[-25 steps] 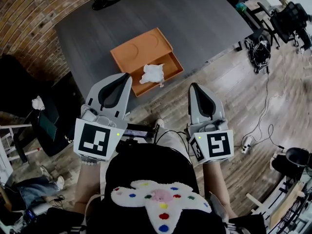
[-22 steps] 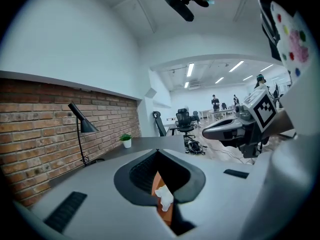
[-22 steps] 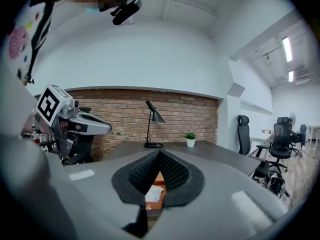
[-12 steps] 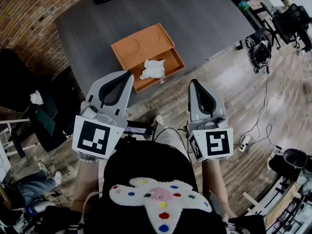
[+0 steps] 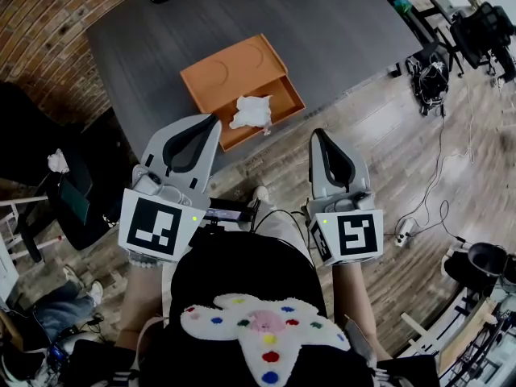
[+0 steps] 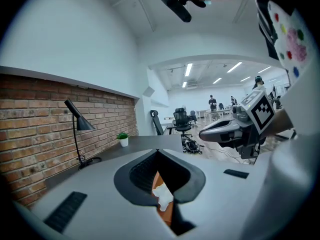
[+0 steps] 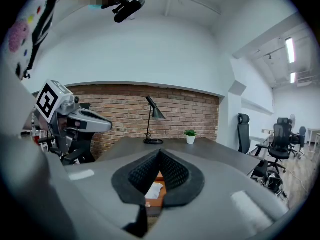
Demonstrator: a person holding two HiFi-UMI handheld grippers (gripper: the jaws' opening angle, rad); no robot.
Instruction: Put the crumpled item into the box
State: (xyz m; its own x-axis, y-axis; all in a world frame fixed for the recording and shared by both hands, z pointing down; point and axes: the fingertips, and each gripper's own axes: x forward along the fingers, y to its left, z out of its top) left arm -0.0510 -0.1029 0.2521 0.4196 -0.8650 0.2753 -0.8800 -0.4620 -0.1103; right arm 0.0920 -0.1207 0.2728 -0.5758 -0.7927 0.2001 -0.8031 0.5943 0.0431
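Head view: little has changed — crumpled item [image 5: 252,111] still lies in the box [image 5: 218,75]; my left gripper [image 5: 211,120] and right gripper [image 5: 320,134] stay closed, empty, held back — task looks done.

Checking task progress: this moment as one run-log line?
left gripper: shut, empty | right gripper: shut, empty | crumpled item: lying in orange box | grippers: both apart from box

Head view: dim, flat, few shadows
Gripper views: brighter, fisheye bending, black corners
Light source: ceiling strip lights [image 6: 188,69], overhead
Focus: foreground soft, background clear
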